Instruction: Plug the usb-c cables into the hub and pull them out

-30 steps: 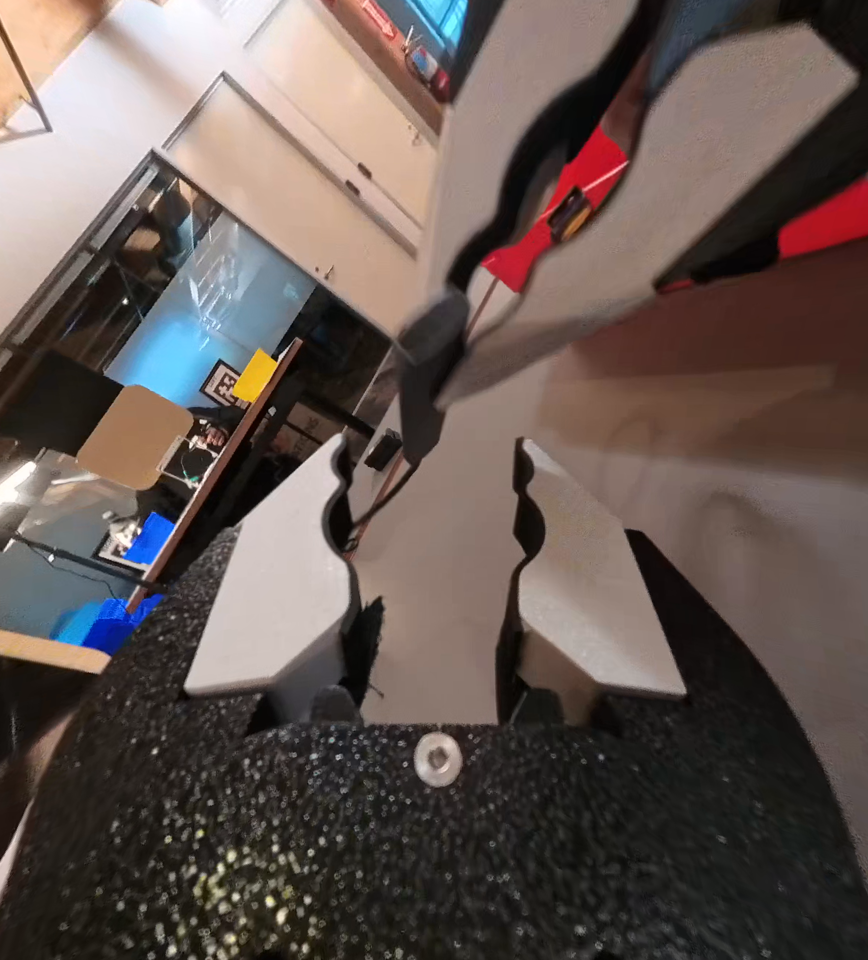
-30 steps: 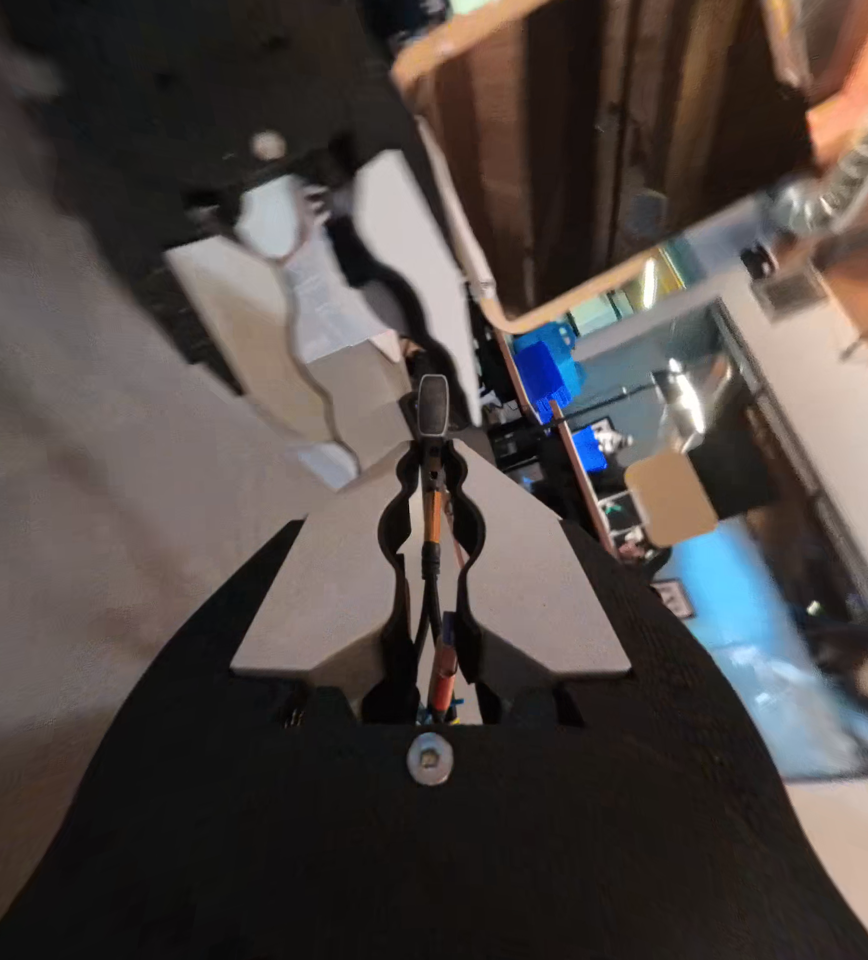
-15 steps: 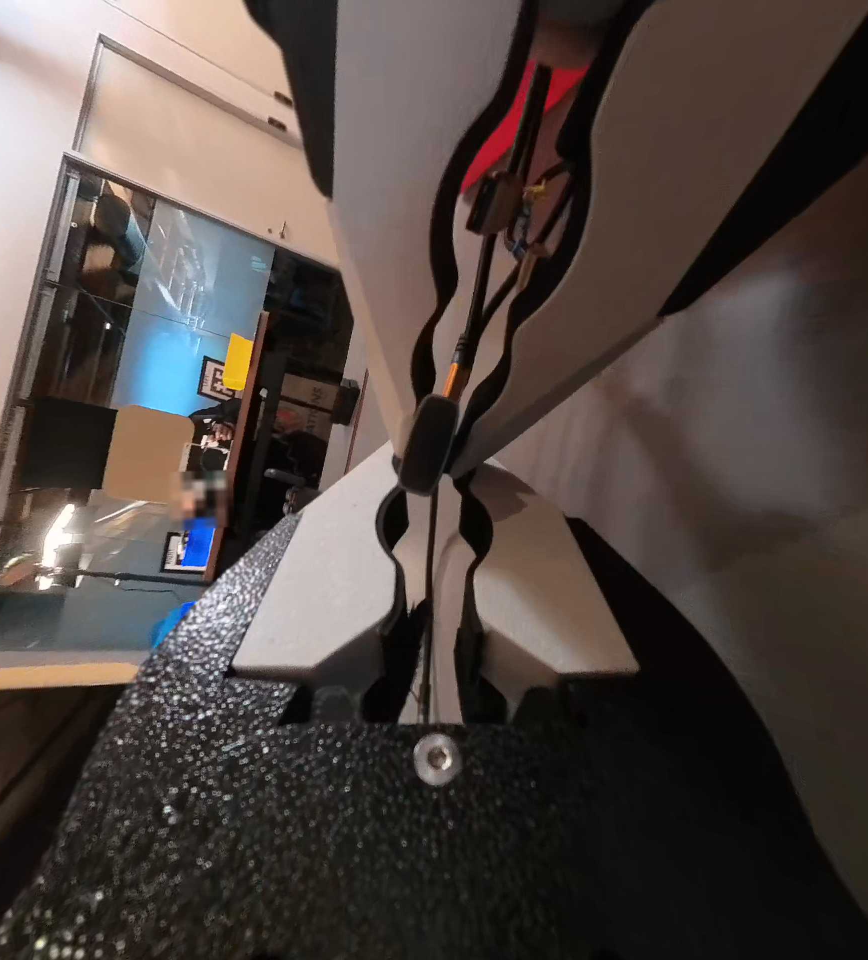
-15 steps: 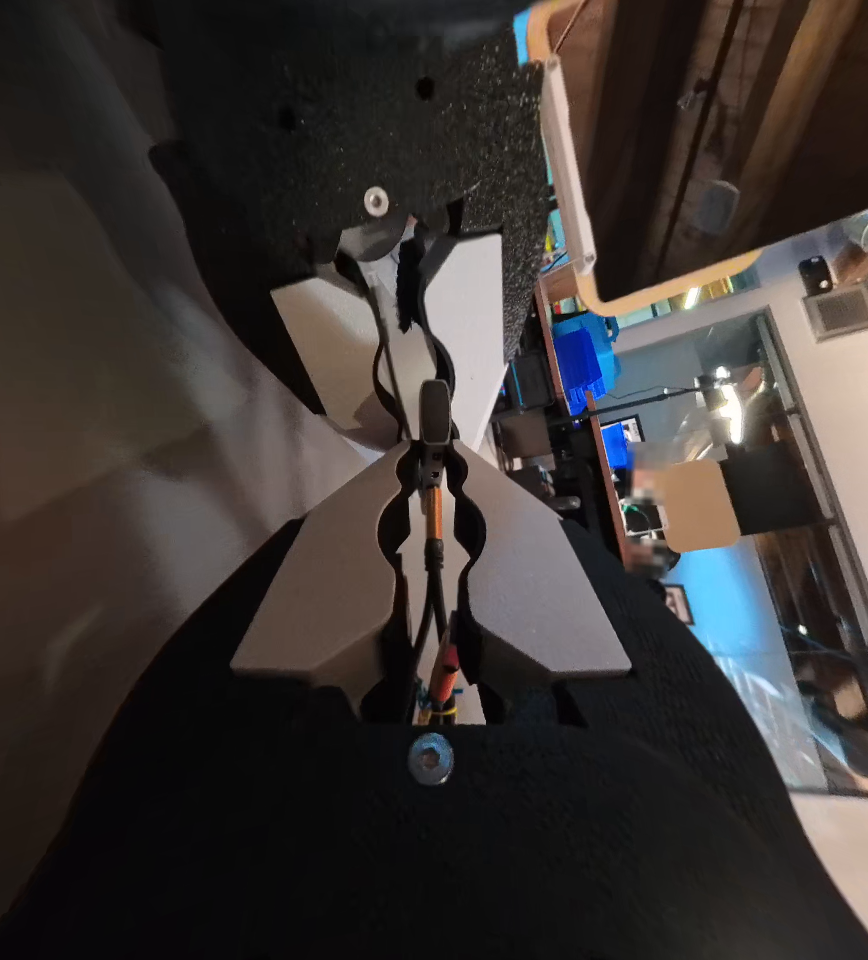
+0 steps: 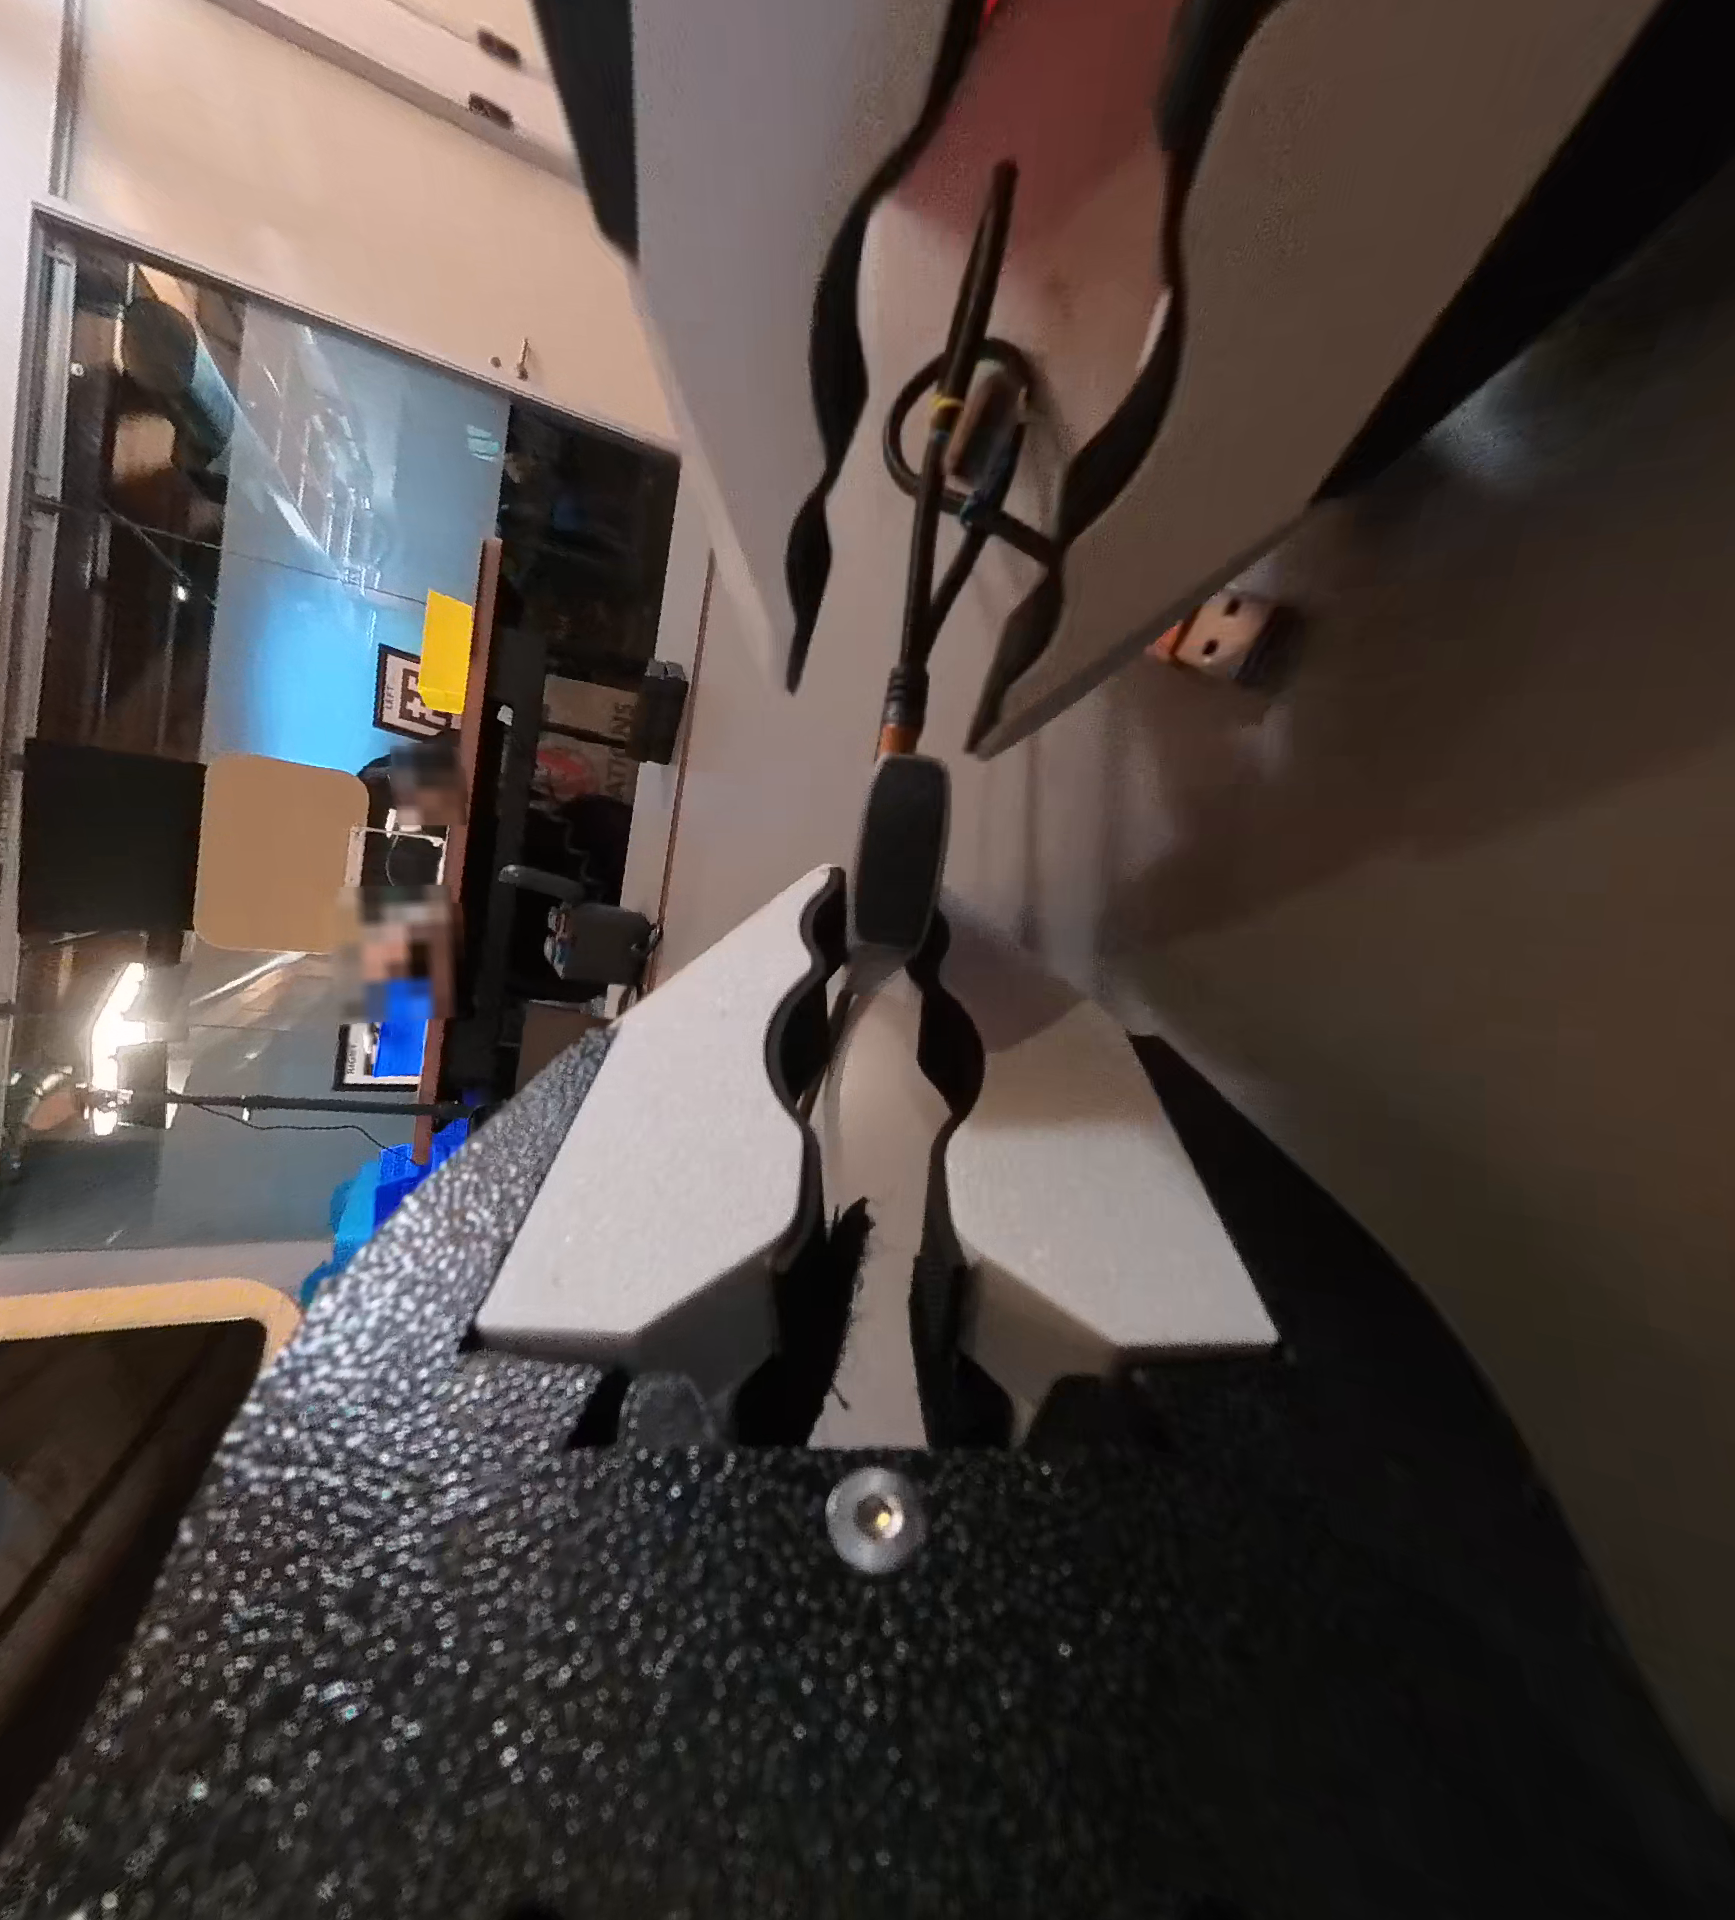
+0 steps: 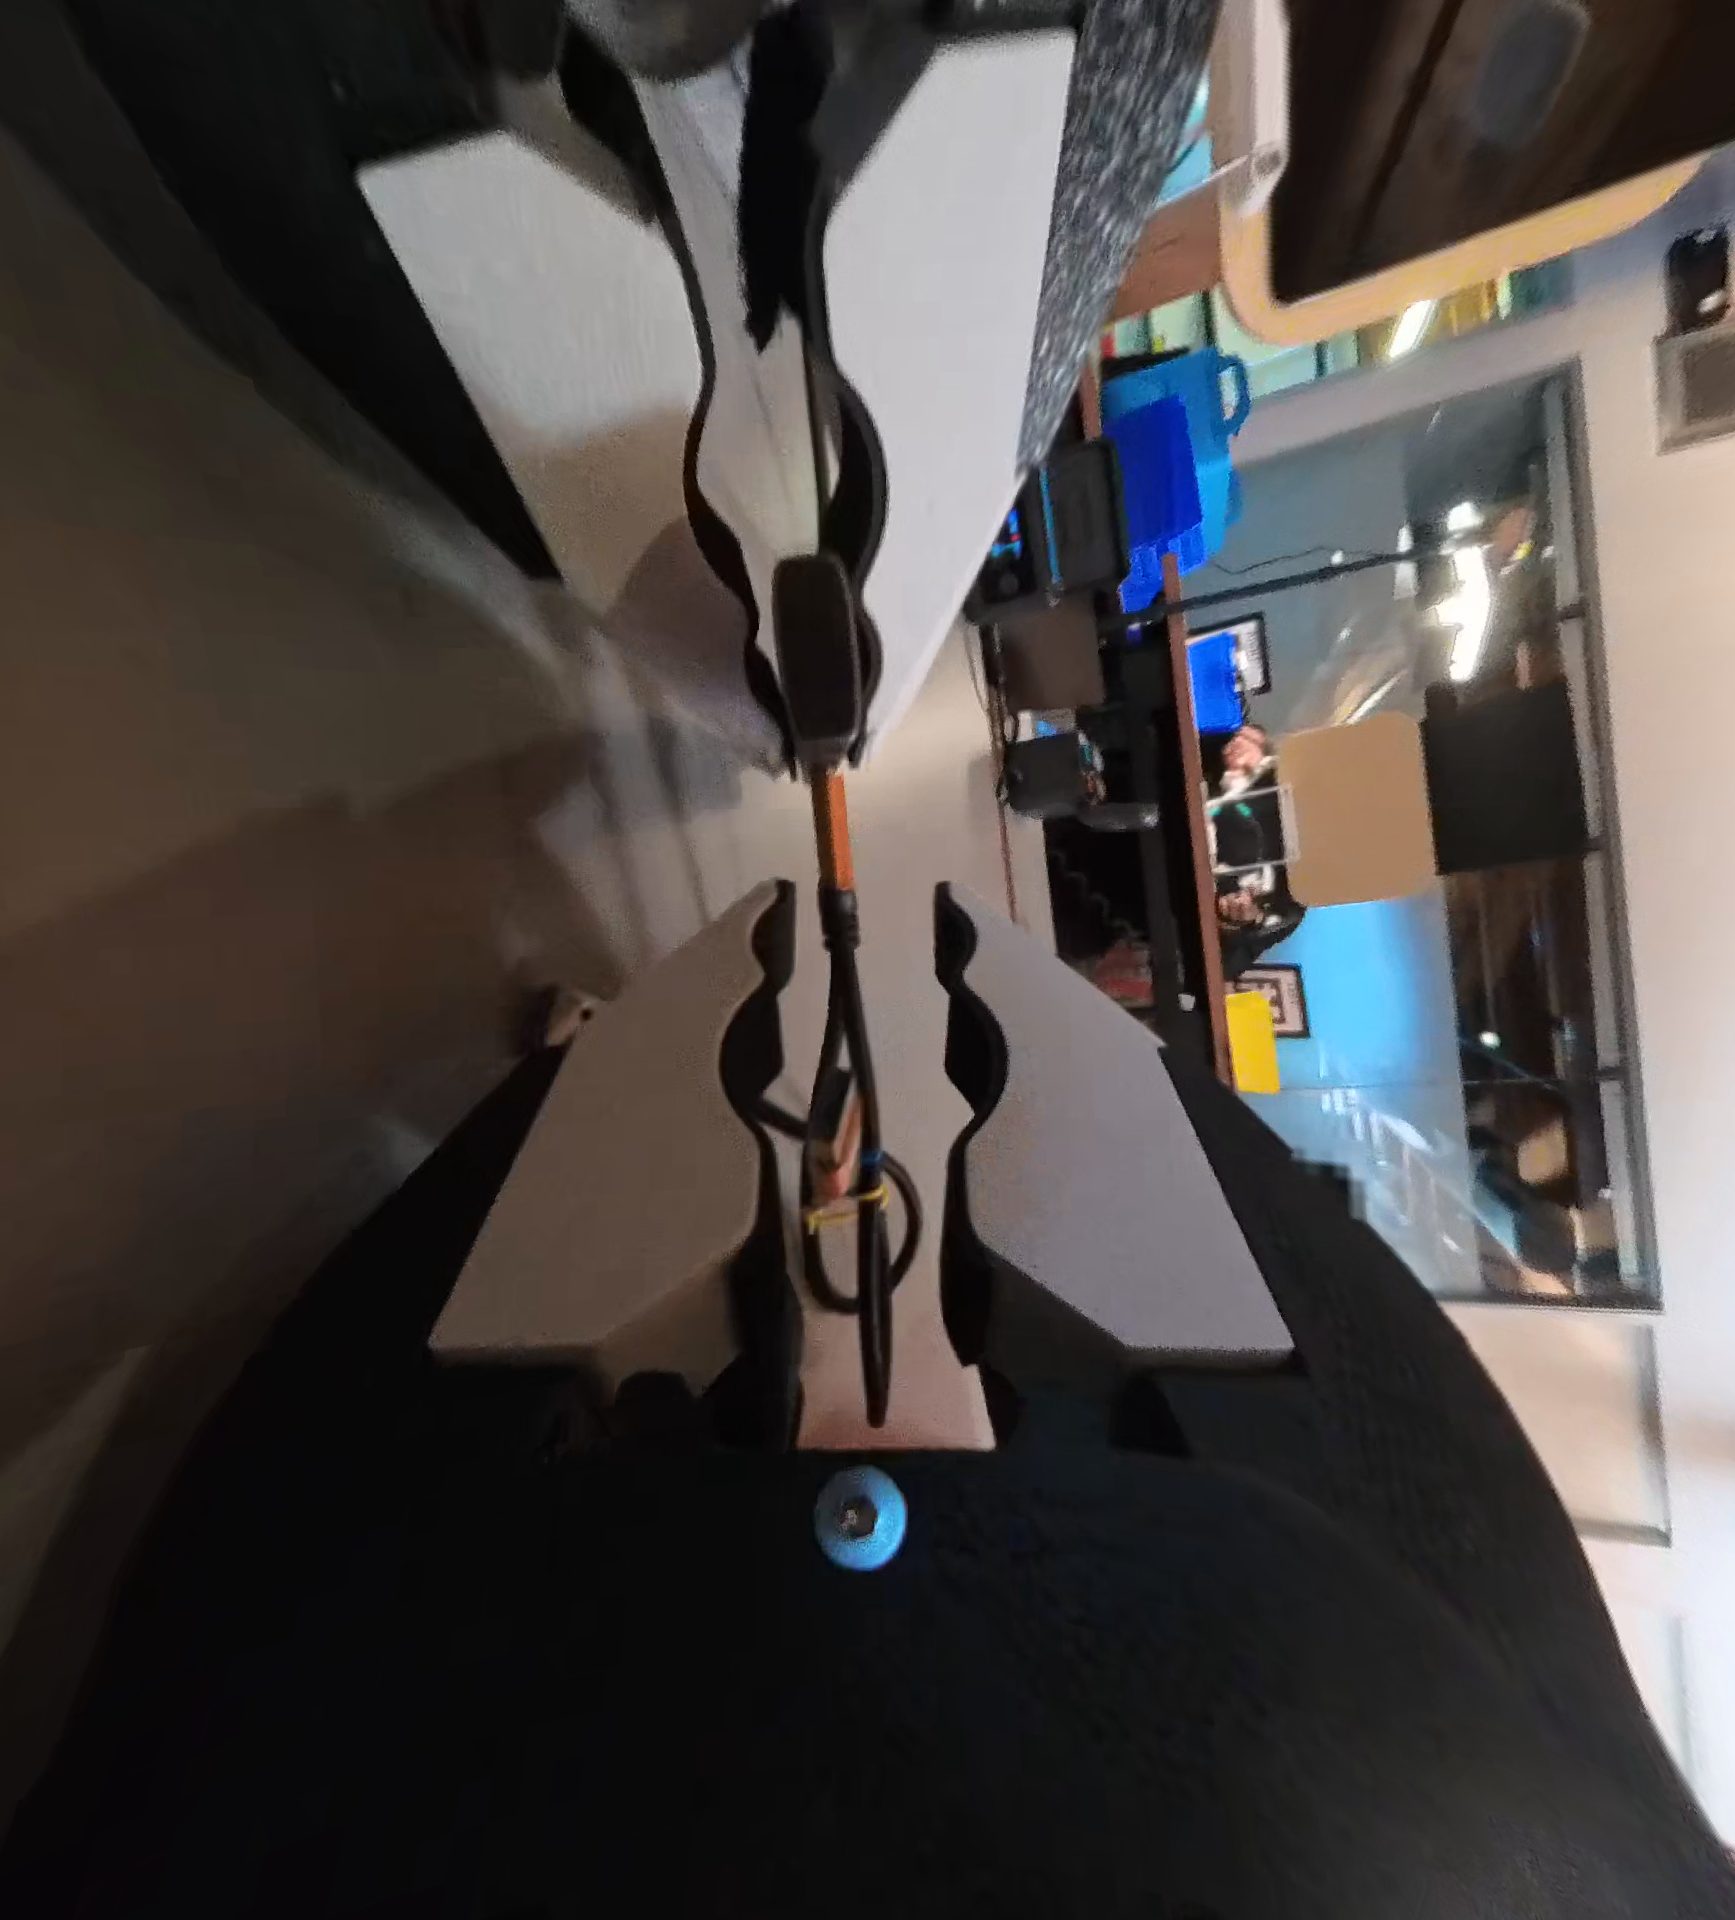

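Two grippers are facing each other tip to tip above a pale table [image 5: 1465,1039], with a dark, flat, rounded plug housing [image 5: 899,868] between them. From it an orange strain relief [image 6: 830,831] is leading into a black cable [image 6: 868,1195] that is looping back, bundled with small ties, between the parted fingers of the right gripper [image 6: 863,894], which is grasping nothing. Clenching on the housing, the left gripper [image 5: 878,914] is pinching its near end at the fingertips.
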Action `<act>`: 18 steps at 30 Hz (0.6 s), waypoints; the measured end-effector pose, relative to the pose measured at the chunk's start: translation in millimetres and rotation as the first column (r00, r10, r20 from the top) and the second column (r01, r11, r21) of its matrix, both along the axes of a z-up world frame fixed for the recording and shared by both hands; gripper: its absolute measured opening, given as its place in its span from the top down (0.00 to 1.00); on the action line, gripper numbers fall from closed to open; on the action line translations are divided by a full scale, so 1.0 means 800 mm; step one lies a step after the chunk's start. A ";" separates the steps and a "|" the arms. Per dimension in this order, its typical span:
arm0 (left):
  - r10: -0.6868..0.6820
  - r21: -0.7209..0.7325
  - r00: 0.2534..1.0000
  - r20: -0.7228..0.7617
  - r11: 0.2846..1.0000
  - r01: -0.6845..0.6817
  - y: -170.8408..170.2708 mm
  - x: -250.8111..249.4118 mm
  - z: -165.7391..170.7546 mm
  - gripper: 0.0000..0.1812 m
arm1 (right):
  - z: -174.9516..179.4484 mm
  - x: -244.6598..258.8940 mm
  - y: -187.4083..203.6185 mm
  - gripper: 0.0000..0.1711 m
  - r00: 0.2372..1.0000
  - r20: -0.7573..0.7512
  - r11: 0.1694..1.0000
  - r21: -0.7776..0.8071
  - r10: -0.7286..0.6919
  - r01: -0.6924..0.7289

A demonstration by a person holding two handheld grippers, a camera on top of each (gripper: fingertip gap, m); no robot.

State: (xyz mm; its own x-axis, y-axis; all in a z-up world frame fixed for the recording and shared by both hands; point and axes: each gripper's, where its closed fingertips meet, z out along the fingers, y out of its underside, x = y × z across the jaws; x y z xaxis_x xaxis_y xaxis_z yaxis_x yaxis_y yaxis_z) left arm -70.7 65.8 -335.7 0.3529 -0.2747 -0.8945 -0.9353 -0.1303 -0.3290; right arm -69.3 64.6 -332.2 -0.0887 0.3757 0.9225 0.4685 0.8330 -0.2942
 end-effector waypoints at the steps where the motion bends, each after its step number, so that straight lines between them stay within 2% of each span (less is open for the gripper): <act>1: -0.008 0.001 1.000 -0.004 1.000 0.008 0.000 0.000 0.000 0.95 | 0.003 -0.001 -0.002 0.88 1.000 -0.016 1.000 0.013 0.008 -0.008; 7: -0.022 -0.003 0.999 -0.024 1.000 0.021 -0.004 0.004 -0.003 0.95 | -0.013 -0.004 -0.012 0.86 0.997 0.040 0.997 -0.013 0.072 -0.072; 8: -0.031 -0.006 0.999 -0.029 0.999 0.031 -0.004 0.004 -0.004 0.95 | -0.013 -0.005 -0.011 0.87 0.997 0.037 0.998 -0.004 0.067 -0.067; 11: -0.063 -0.006 0.998 -0.015 0.998 0.063 -0.007 0.010 -0.002 0.95 | -0.012 -0.007 -0.011 0.98 0.997 0.026 0.997 0.007 0.077 -0.077; 15: -0.084 -0.016 0.996 -0.019 0.996 0.084 -0.010 0.013 -0.007 0.95 | -0.016 -0.004 -0.012 0.98 0.996 0.038 0.997 0.016 0.076 -0.076; 18: -0.066 -0.008 0.994 -0.088 0.998 0.065 -0.012 0.016 -0.010 0.95 | -0.018 0.001 -0.010 0.98 0.996 0.035 0.996 0.018 0.082 -0.083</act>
State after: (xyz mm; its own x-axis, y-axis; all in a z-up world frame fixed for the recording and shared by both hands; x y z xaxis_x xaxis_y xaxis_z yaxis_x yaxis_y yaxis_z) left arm -58.2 56.3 -344.0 0.2541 -0.2994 -0.9197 -0.9671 -0.0694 -0.2447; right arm -68.5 56.2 -346.7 -0.1498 0.3483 0.9253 0.4074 0.8745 -0.2632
